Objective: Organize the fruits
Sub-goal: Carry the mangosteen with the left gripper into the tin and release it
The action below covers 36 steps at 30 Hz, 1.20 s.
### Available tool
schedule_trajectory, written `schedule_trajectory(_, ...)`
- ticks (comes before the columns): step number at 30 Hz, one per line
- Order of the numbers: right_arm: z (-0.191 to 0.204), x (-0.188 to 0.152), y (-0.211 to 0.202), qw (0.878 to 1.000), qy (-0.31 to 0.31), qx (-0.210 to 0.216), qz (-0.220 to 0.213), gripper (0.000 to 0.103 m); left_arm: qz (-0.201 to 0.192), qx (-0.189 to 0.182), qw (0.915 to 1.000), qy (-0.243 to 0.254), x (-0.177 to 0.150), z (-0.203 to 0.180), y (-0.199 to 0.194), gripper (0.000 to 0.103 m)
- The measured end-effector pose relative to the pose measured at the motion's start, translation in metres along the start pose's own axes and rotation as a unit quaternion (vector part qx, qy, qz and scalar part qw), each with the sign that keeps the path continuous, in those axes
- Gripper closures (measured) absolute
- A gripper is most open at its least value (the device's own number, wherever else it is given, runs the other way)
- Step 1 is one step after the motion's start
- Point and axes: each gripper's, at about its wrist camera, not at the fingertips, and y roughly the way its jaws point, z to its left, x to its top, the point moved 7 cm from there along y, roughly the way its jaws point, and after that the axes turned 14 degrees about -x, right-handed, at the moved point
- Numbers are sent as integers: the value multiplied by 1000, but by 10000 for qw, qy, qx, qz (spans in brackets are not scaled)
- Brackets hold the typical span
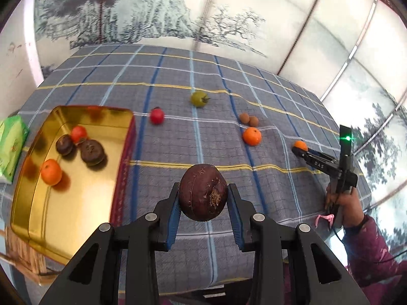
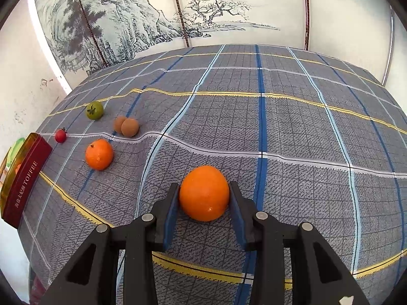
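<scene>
My left gripper (image 1: pixel 203 195) is shut on a dark purple mangosteen (image 1: pixel 203 192) and holds it above the checked cloth, right of the gold tin (image 1: pixel 76 178). The tin holds two dark mangosteens (image 1: pixel 92 151), a red tomato (image 1: pixel 78 134) and an orange (image 1: pixel 51 172). My right gripper (image 2: pixel 203 195) has its pads against both sides of an orange (image 2: pixel 204 193) that rests on the cloth; it also shows in the left wrist view (image 1: pixel 300 145). Loose on the cloth lie another orange (image 2: pixel 99 154), two brown fruits (image 2: pixel 126 126), a green tomato (image 2: pixel 95 110) and a red tomato (image 2: pixel 60 135).
The red-sided tin marked TOFFEE (image 2: pixel 24 180) stands at the table's left edge. A green packet (image 1: pixel 11 147) lies left of the tin. A painted screen (image 2: pixel 152 20) stands behind the table. The person's right arm (image 1: pixel 356 223) is at the table's right edge.
</scene>
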Motion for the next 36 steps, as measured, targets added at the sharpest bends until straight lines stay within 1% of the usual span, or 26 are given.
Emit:
schedule_trajectory(5, 1, 0, 0, 10000, -28, -38, -3, 65, -128, 66, 9998, -105, -4, 9, -12, 67)
schedule_trajectory(26, 4, -1, 0, 9997, -163, -197, -9, 65, -417, 351, 9971, -539, -20, 53, -46, 67)
schedule_trajectory(31, 5, -1, 0, 9995, -212, -249, -12, 65, -531, 408, 9953, -702, -24, 68, -56, 67)
schedule_trajectory(36, 5, -1, 0, 9993, -244, -280, -14, 65, -588, 557, 9921, -957, -34, 92, -67, 67)
